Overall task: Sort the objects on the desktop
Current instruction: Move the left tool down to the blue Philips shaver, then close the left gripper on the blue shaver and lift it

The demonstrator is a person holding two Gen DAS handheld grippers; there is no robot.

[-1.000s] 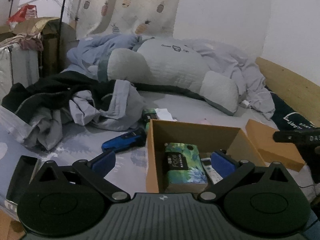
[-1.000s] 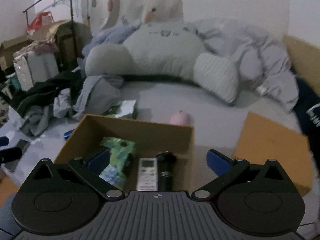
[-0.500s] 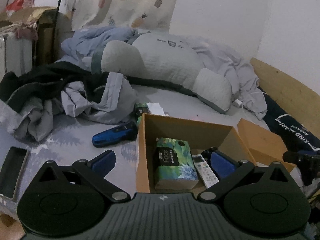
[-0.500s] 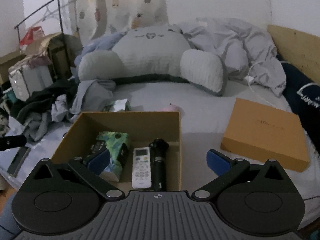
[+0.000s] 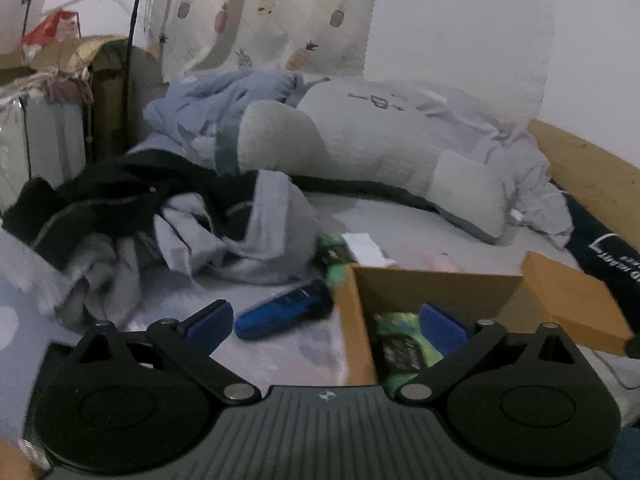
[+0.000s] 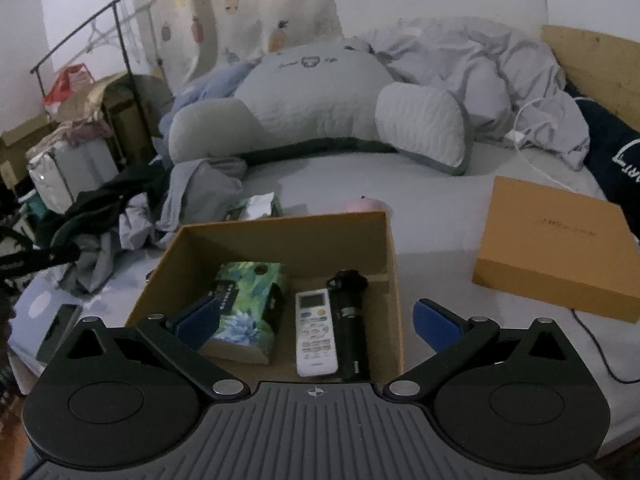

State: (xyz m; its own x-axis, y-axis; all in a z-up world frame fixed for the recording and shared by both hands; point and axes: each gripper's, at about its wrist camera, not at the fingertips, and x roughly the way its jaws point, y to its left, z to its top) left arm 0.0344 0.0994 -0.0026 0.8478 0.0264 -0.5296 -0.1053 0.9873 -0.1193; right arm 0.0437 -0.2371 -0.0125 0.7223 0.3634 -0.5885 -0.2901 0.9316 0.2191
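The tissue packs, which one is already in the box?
The green floral pack at the left of the open box, beside the white remote. The other pack lies on the bed behind the box.

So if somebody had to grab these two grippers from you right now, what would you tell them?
Left gripper: open, holding nothing, aimed at the blue device lying on the bed beside the box.
Right gripper: open, holding nothing, above the cardboard box.
Done: tissue pack, white remote and black flashlight are in the box.
Left: the blue device, a dark phone near the bed edge, and the green packet behind the box.
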